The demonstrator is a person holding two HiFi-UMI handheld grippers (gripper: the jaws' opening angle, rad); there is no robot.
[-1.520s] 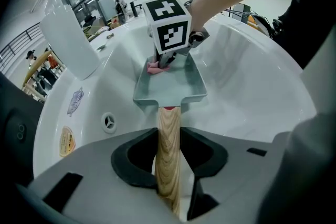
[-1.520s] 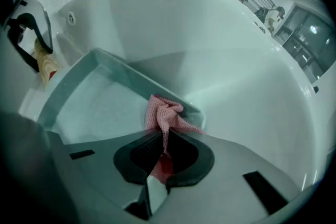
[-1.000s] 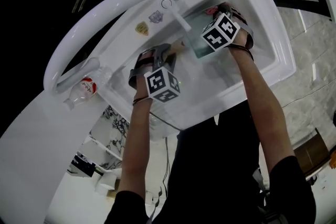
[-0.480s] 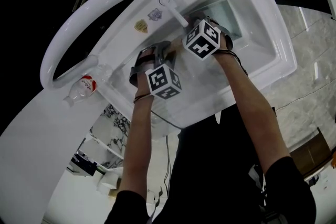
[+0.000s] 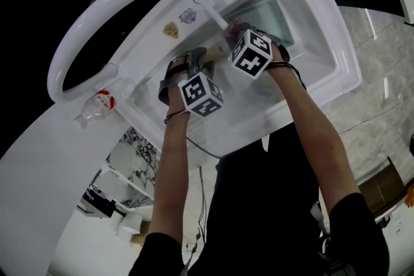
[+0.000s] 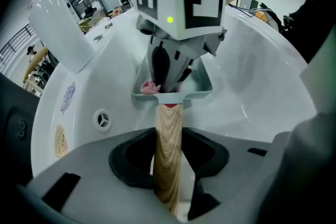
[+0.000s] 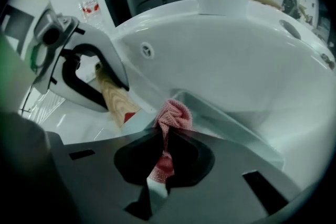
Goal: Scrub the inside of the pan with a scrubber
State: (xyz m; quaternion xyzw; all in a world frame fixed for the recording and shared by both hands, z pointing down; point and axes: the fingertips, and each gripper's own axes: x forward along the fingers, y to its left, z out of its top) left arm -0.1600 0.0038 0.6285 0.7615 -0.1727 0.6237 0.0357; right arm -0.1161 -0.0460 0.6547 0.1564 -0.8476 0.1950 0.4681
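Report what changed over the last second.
The right gripper, shut on the scrubber, slid along the pan from its far end toward the left gripper. The left gripper stayed clamped on the handle, and the pan stayed in the sink.

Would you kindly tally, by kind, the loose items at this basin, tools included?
tools: 2 (left tool, right tool)
pan: 1
scrubber: 1
bottle: 1
total: 5
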